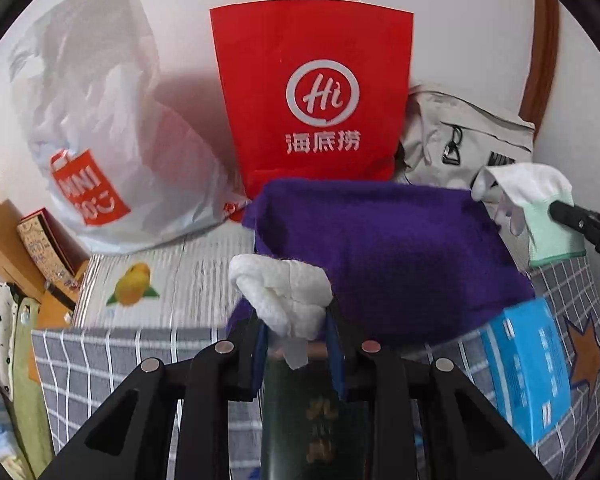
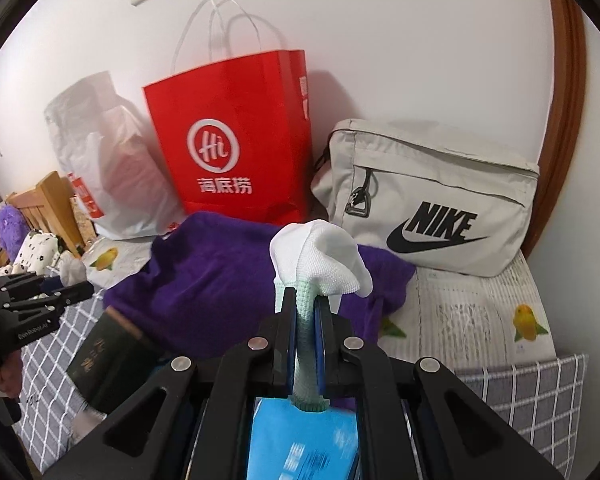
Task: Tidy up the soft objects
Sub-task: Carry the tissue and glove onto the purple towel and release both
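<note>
left gripper (image 1: 296, 320) clamped a white cloth (image 1: 284, 292), right gripper (image 2: 305, 316) pinched a glove (image 2: 320, 260); both hung mid-frame over the purple towel (image 1: 380, 248), nothing stowed yet.

Checked bed (image 2: 532, 392), purple towel (image 2: 204, 280) atop.

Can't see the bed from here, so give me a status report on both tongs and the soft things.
Left tongs shut on knotted white cloth. Right tongs shut on white knit glove with green cuff. Purple fleece blanket ahead on bed, nothing blocking.
</note>
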### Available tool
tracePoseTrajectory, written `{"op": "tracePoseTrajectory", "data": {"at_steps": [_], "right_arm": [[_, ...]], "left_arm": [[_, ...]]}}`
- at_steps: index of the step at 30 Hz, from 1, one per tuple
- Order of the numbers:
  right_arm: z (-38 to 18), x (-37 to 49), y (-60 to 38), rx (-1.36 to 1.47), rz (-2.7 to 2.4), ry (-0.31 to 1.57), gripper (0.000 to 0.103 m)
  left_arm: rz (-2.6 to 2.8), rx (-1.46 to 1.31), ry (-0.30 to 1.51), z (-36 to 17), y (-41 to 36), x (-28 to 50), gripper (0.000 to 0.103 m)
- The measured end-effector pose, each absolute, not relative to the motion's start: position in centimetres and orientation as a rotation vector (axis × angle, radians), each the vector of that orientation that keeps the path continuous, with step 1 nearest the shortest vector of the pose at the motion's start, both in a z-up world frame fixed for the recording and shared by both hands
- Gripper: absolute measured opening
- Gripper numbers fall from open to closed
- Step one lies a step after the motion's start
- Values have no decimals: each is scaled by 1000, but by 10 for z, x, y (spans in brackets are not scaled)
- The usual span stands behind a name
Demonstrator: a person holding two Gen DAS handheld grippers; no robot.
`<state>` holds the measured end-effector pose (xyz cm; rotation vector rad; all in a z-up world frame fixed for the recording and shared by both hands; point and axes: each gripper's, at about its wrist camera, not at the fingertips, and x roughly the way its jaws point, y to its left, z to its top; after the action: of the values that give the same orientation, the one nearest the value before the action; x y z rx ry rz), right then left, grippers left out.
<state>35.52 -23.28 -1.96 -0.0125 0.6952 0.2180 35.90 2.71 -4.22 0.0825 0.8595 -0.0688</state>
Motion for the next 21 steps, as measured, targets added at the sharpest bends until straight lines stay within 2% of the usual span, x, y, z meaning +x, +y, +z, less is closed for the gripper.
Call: {"op": "tracePoseTrajectory", "data": {"at_steps": [9, 16, 21], "right_arm": [[-59, 419, -231, -25, 206, 785, 8], [-88, 434, -236, -9, 201, 849, 8], [-98, 436, -234, -35, 207, 885, 12]], "left_arm": [[-76, 92, 882, -56, 17, 406, 25], [-94, 76, 922, -73, 17, 427, 25], [-100, 80, 952, -83, 17, 442, 25]]}}
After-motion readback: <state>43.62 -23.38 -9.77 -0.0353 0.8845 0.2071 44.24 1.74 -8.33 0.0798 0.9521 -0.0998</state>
